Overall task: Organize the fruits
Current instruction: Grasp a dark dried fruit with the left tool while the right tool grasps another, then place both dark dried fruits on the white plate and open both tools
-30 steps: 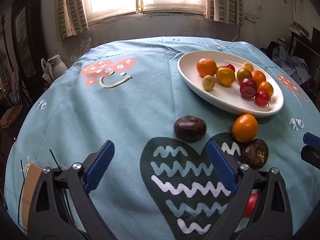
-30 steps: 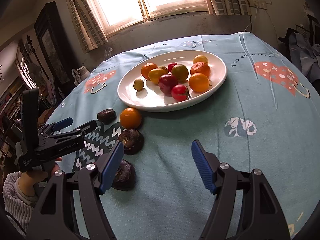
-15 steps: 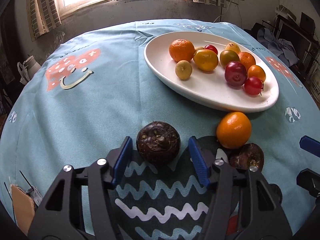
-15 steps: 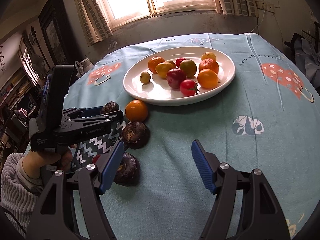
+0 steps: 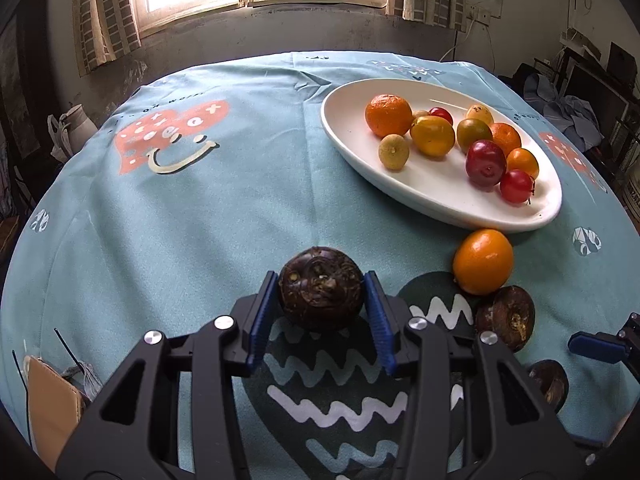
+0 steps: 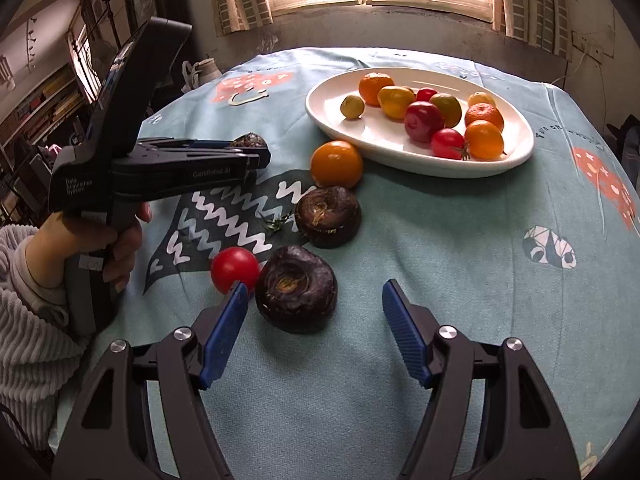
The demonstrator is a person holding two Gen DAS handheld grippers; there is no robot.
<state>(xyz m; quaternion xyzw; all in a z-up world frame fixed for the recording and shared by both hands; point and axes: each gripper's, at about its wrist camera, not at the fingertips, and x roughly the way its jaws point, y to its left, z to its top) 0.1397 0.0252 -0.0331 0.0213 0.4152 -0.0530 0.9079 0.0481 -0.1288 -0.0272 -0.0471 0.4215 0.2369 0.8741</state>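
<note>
My left gripper [image 5: 322, 284] is shut on a dark brown water chestnut [image 5: 321, 287], with both blue pads against its sides, just above the teal tablecloth. From the right wrist view the left gripper [image 6: 256, 152] shows side-on with the chestnut [image 6: 250, 141] at its tip. My right gripper [image 6: 314, 294] is open and empty, just behind a second dark chestnut [image 6: 296, 294]. A third chestnut [image 6: 328, 216], an orange [image 6: 337, 164] and a red tomato [image 6: 235, 268] lie on the cloth. The white oval plate [image 6: 516, 156] holds several fruits.
The round table's edge curves away on all sides. A white bag [image 5: 66, 136] sits beyond the far left edge. A brown card [image 5: 52, 404] lies at the near left. Clothes and furniture [image 5: 576, 116] stand to the right.
My left gripper moved forward around the chestnut and closed on it. My right gripper moved closer to the near chestnut, staying open.
</note>
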